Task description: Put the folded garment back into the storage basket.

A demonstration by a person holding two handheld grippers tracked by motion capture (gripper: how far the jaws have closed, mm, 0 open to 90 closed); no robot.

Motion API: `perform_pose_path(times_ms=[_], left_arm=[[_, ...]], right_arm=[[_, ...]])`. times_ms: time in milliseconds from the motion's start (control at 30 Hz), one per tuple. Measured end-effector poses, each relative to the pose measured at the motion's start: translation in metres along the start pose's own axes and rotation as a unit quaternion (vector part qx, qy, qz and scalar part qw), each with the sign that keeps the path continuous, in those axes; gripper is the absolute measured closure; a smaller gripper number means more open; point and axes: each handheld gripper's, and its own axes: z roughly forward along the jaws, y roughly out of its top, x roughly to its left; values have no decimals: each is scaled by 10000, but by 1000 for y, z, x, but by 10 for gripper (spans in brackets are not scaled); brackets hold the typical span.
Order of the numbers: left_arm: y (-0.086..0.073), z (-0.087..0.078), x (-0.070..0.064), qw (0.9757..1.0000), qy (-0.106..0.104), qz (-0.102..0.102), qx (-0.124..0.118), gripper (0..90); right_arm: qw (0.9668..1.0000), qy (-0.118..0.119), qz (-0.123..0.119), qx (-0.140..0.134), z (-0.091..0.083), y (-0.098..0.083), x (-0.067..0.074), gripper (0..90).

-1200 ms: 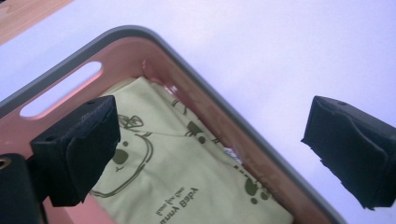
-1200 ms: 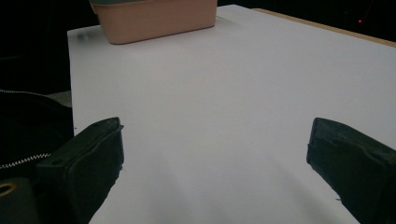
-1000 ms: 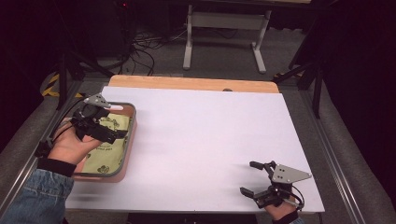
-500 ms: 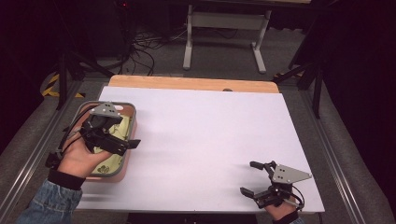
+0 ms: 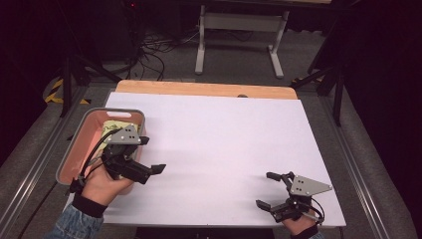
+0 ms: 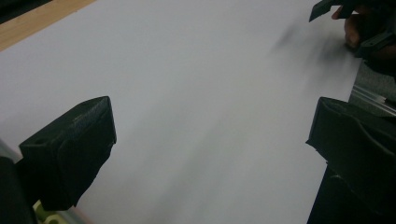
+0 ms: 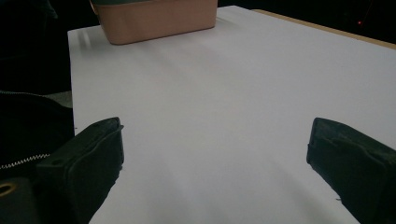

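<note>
The left hand-held gripper [image 5: 149, 169] was positioned over the right rim of the pink bin [image 5: 79, 144] at the left edge of the white desk [image 5: 224, 144], its jaws spread wide and holding nothing. A yellow-green item [image 5: 112, 125] lay inside the bin at its far end. The right hand-held gripper [image 5: 266, 190] rested at the desk's near right corner, well apart from the bin, jaws likewise wide apart and empty.

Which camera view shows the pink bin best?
The high view: the pink bin shows whole at the table's left edge, open top visible, something yellow-green inside. The right gripper view shows one outer wall, far off. The left gripper view gives a sliver, perhaps its rim.
</note>
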Motion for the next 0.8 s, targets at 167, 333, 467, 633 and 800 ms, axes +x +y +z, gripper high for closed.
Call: perform_pose_path(times_ms=[167,333,467,633,800], left_arm=[[-6,12,-9,9998,-120,66,-168,17],[-16,24,-15,9983,-291,19,-506,18],[-24,34,-20,9970,-374,64,-677,21],[-33,43,-22,9951,-450,8,-881,25],[-44,55,-22,9937,-571,-33,-966,29]], right_arm=[[10000,2,0,-5,0,0,0,44],[10000,1,1,-9,-1,0,0,44],[10000,-3,3,-10,-1,0,0,44],[10000,-2,1,-8,-1,0,0,44],[10000,-3,-3,-9,-1,0,0,44]])
